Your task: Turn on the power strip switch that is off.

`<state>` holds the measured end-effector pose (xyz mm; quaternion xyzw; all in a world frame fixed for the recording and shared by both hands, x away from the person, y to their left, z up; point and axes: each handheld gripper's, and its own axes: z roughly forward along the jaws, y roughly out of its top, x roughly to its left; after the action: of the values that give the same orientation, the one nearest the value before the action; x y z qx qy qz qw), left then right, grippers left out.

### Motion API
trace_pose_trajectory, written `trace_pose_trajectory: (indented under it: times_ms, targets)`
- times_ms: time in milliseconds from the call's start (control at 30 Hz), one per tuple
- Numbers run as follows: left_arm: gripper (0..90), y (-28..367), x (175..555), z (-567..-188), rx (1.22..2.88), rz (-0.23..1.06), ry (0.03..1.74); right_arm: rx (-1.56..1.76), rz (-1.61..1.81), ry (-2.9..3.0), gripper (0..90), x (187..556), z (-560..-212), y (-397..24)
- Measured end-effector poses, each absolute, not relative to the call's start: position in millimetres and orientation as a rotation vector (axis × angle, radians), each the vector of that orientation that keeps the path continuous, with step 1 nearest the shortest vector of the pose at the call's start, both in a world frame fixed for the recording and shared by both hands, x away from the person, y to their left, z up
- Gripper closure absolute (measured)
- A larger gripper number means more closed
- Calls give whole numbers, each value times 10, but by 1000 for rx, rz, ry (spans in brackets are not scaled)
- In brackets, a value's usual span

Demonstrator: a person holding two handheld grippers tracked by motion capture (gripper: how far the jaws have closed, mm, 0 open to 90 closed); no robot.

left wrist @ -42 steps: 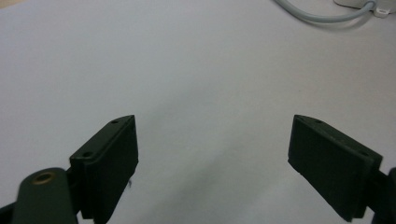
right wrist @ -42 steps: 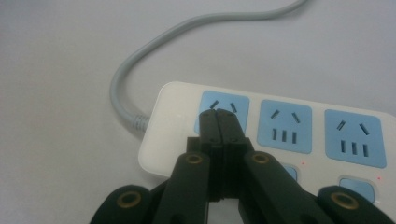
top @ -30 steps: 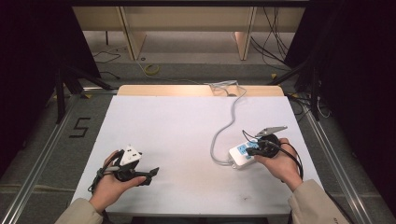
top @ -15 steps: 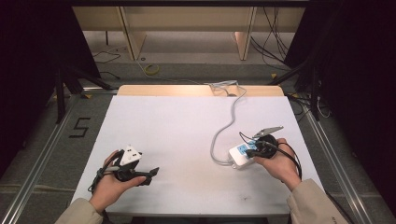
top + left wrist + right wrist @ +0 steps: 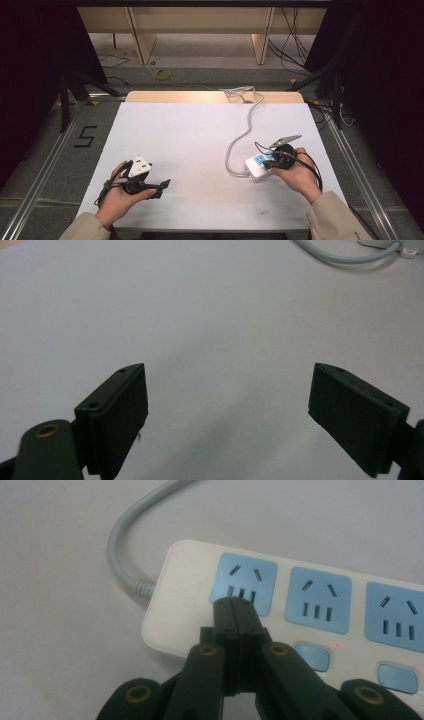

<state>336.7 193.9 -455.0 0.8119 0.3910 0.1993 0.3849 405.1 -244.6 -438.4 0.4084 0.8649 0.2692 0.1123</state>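
Nothing moved, power strip (image 5: 280, 605) cut off, perhaps pressed.

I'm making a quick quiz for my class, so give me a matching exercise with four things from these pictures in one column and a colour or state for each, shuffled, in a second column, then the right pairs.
Things:
1. left gripper
2. right gripper
3. power strip sockets
4. power strip cord

Colour or state:
A. grey, curving across the table
B. jaws wide apart over bare table
C. light blue
D. jaws closed together, tips over the power strip

Pairs: 1-B, 2-D, 3-C, 4-A
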Motion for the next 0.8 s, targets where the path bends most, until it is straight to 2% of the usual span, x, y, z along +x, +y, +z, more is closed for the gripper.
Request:
trace_pose_trajectory:
  times_ms: [800]
  targets:
    - [156,1939,3370,-4551,2070,507,994,1202,721,2559,900,4068,-4374,-2400]
